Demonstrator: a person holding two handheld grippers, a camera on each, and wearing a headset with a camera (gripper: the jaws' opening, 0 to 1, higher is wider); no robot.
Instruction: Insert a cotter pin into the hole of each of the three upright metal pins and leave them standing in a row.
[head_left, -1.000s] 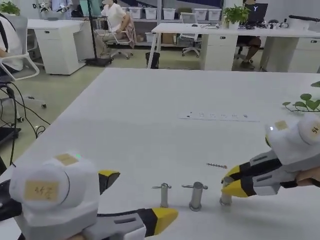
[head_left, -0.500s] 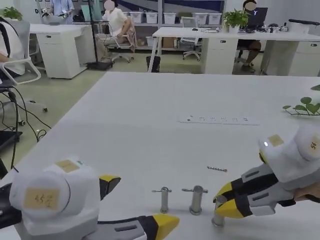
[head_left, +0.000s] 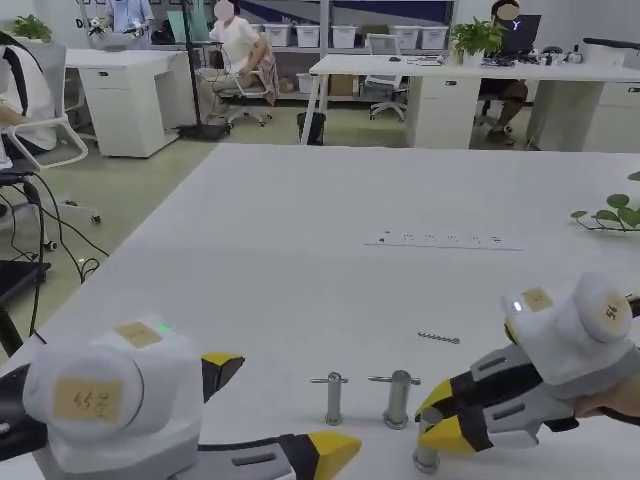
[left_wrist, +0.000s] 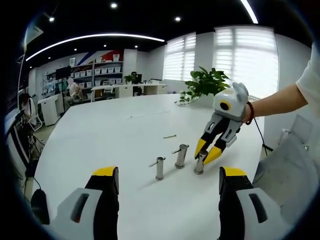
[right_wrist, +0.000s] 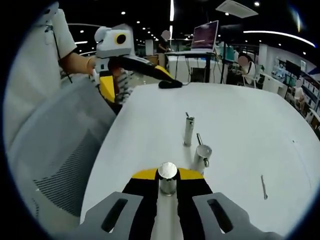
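Right gripper (head_left: 432, 420) is clamping the bare pin (right_wrist: 168, 172); advise holding it upright, hole clear. Left gripper (head_left: 283, 408) is gaping; cotter (head_left: 438, 338) is lying at the pin's 12 o'clock.

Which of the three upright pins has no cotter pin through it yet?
The end pin between the right gripper's jaws; the middle pin and the other end pin each carry one crosswise near the top.

a tan sticker (head_left: 83, 400) on the left gripper (head_left: 280, 408), at eight o'clock, bears scrawled digits, perhaps "45"; the right gripper (head_left: 437, 420), at four o'clock, perhaps "54".
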